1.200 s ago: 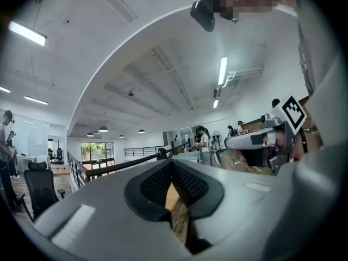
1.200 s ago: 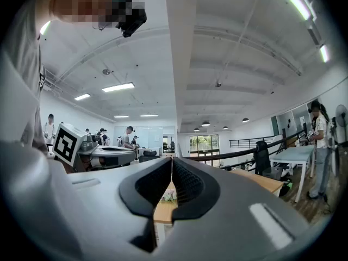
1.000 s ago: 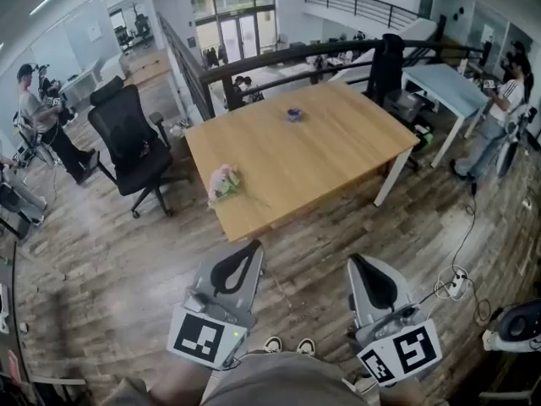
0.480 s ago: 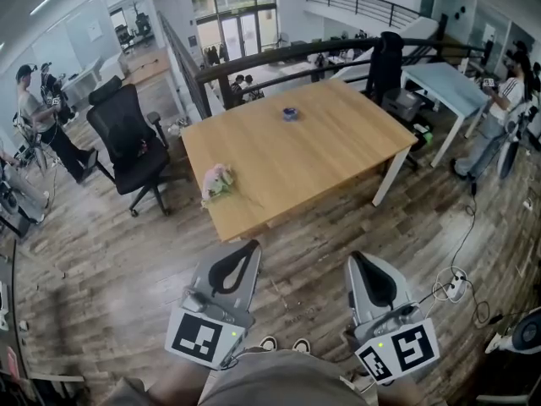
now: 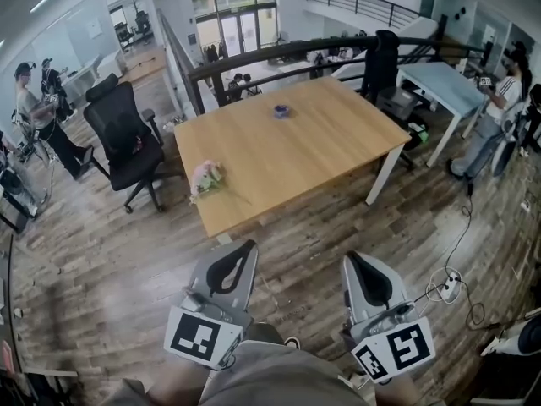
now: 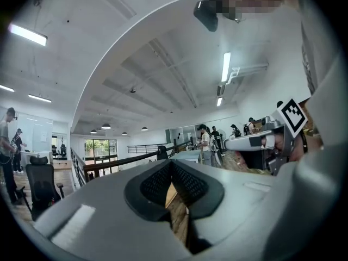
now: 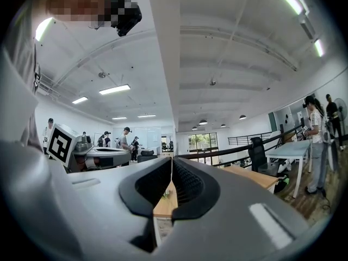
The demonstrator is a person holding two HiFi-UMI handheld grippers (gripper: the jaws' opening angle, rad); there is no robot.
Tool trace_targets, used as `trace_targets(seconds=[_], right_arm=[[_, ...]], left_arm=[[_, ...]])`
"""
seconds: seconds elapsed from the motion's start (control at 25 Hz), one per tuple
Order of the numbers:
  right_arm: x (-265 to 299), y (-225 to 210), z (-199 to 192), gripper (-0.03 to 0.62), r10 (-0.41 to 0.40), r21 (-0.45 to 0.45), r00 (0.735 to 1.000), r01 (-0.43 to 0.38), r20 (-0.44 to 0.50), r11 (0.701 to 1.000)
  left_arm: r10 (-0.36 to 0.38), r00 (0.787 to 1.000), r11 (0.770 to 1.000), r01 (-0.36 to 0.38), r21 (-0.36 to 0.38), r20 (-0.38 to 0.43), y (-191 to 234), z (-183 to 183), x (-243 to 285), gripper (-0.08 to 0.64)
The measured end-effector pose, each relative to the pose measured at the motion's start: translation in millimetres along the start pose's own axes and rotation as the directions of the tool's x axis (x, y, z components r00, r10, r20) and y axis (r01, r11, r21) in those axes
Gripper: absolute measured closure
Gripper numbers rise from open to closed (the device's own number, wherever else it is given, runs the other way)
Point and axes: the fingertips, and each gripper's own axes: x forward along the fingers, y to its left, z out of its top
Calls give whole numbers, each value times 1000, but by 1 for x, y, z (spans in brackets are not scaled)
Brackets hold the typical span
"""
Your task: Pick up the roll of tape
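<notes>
**A:** Head view first, quick. Where's the roll of tape (image 5: 281,111)?

**B:** It's the small blue thing on the table (image 5: 321,155), close to the far edge and about midway along it. I take that for the roll. It's well apart from both grippers, which hang off the near edge.

**A:** Tongs?

**B:** The left gripper (image 5: 251,246) is clenched with nothing in it. The left gripper view shows its pads (image 6: 182,181) together. The right gripper (image 5: 349,260) is the same, closed and empty.

**A:** Step in hand?

**B:** Approach, I'd judge. Get to a side of the table nearer the roll rather than stretching across from the near edge. Part one pair of jaws before arriving and come down from above. Then take the ring wall with one jaw inside the hole and one outside. Steer clear of the flowers (image 5: 205,178) by the left edge, toward the near-left corner.

**A:** Which way does it point? Long axis?

**B:** It's too small to tell for sure. It looks to be lying flat, so the hole probably faces up. A flat ring has no real long axis along the table.
</notes>
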Motion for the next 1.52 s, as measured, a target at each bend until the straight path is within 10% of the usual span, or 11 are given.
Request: trace_targets(seconds=[0.16, 0.32, 1.52], right_arm=[[-4, -9, -7, 577, -7, -6, 1000, 7, -12, 1000], [-1, -19, -7, 577, -13, -11, 1000, 13, -16, 1000], [257, -148, -8, 577, -53, -30, 994, 50, -96, 998]], left_arm=[[8, 998, 1000, -6, -31, 63, -6, 4, 3, 557], [8, 997, 998, -3, -56, 79, -7, 7, 13, 370], [-23, 1000, 997, 24, -69, 10, 162, -27, 251, 368]])
